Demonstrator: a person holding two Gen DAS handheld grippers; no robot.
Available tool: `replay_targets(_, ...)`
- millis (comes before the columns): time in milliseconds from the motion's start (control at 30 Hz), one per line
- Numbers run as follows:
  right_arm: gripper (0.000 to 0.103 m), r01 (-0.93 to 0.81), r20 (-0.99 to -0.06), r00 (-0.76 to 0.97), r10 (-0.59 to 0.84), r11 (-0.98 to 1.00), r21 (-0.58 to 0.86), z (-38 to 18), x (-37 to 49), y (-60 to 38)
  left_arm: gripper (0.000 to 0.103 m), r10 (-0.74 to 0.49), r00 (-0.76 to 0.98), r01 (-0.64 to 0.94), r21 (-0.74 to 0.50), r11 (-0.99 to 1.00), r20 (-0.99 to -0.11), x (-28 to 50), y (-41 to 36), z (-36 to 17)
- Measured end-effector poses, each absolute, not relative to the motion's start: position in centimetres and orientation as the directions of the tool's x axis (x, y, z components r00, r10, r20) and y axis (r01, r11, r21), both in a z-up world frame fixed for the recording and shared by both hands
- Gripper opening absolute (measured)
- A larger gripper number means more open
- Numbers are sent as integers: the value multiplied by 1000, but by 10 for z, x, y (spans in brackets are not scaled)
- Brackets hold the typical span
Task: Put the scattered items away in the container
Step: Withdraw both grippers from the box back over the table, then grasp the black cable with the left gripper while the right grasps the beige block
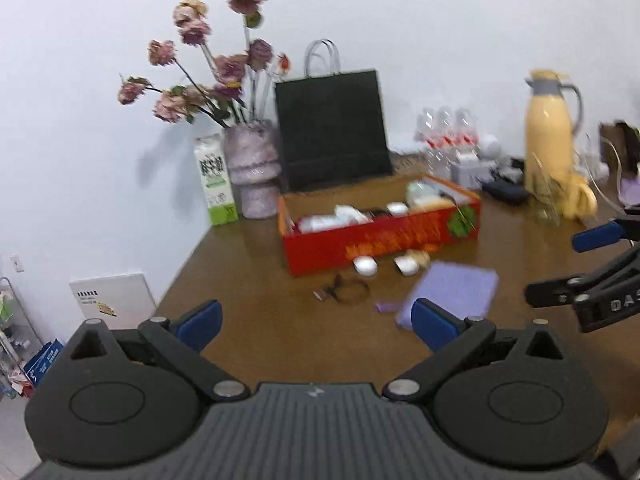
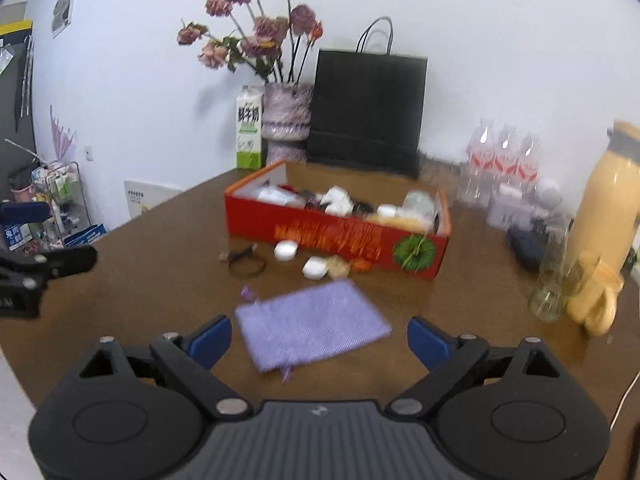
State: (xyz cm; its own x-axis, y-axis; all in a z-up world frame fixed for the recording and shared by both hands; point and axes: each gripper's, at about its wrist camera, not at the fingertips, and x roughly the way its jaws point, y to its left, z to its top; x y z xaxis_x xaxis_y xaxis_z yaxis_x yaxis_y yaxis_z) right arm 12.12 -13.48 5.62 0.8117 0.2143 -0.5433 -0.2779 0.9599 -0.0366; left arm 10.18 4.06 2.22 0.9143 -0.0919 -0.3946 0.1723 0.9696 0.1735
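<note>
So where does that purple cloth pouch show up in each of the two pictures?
Left wrist view: purple pouch lies right of centre, below the red box.
Right wrist view: pouch sits centre, between the blue fingers.
Shared landmark: the red box behind it.

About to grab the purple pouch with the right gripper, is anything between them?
Nothing visible. The right gripper is open, and only bare table lies between it and the purple pouch.
</note>
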Motion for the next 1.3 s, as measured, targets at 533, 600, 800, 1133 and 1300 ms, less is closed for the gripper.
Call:
replay_targets(533, 76, -198, -538, 829, 152, 980, -28, -5, 92, -135, 102, -181, 865, 252, 94, 963, -469, 101, 16, -24)
replay_targets(600, 69, -204, -549, 820, 164, 979, -11, -6, 98, -139, 102, -182, 861, 252, 88, 964, -475, 105, 15, -25)
replay_targets(800, 68, -199, -568, 806, 168, 980, 8, -12, 108, -142, 99, -179, 845, 237, 52, 970, -504, 124, 18, -29)
replay_targets(1133, 52, -188, -581, 801, 143, 982, -19, -14, 141, -144, 59, -210, 793, 273, 25, 962, -572, 178, 31, -32)
replay_targets(1300, 50, -202, -540, 830, 135, 977, -67, 1, 179, -146, 48, -235, 777, 330, 59, 942, -584, 248, 43, -28)
